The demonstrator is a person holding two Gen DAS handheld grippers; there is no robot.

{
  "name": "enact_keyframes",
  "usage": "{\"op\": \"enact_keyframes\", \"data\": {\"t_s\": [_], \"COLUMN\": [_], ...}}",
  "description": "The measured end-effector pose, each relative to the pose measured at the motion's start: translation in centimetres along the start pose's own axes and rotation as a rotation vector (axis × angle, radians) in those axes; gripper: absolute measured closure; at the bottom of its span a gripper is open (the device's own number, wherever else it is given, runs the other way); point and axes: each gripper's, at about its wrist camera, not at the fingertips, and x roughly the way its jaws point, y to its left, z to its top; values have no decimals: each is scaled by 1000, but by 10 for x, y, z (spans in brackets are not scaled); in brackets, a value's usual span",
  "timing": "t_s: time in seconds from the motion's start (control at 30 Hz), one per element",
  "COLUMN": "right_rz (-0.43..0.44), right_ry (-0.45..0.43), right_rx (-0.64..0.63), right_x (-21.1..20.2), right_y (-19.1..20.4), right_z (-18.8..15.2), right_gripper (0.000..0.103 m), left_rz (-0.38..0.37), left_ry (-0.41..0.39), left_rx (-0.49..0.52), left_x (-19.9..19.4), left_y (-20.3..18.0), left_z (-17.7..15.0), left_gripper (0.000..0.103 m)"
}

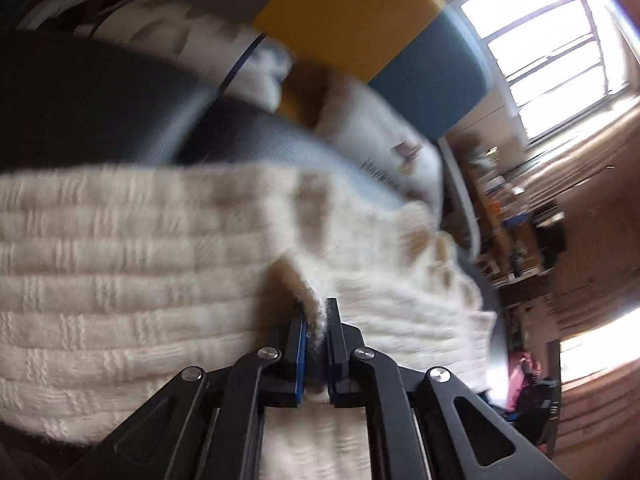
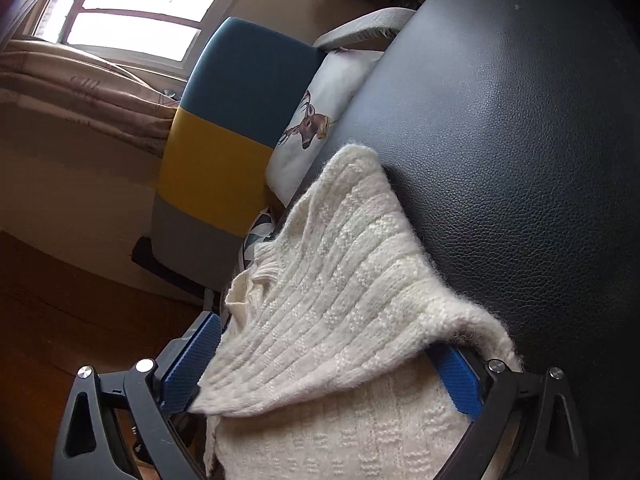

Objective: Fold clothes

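Note:
A cream knitted sweater point(image 1: 132, 268) fills the left wrist view, blurred by motion. My left gripper point(image 1: 316, 312) is shut on a pinched fold of the sweater's edge. In the right wrist view the same sweater point(image 2: 340, 288) lies on a black leather surface point(image 2: 520, 160), one part folded over and draped between the fingers. My right gripper point(image 2: 324, 344) stands wide open, its blue pads point(image 2: 188, 364) on either side of the cloth, not clamping it.
A blue, yellow and grey cushioned chair back point(image 2: 224, 120) stands behind the leather surface. A white pillow with a deer print point(image 2: 316, 120) lies against it. A bright window point(image 2: 132, 4) and curtain are at the left; wooden floor point(image 2: 60, 312) lies below.

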Motion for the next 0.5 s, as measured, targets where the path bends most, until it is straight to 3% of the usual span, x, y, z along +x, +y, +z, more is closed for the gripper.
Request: {"op": "enact_keyframes", "data": {"t_s": [0.13, 0.27, 0.4, 0.5], "right_rz": [24, 1, -108, -120], "right_ry": [14, 41, 33, 63], "right_rx": [45, 42, -160, -326], "right_x": [-7, -23, -43, -33], "right_y": [-6, -6, 22, 52], "right_z": [5, 7, 1, -6], "right_gripper": [2, 2, 2, 2], "left_rz": [-17, 68, 100, 124], "left_ry": [-16, -126, -76, -36], "left_rx": [-50, -54, 30, 94], "left_x": [-10, -46, -26, -11], "left_y": [7, 1, -19, -34], "left_z": [-6, -10, -22, -31], "left_gripper": [90, 89, 86, 86]}}
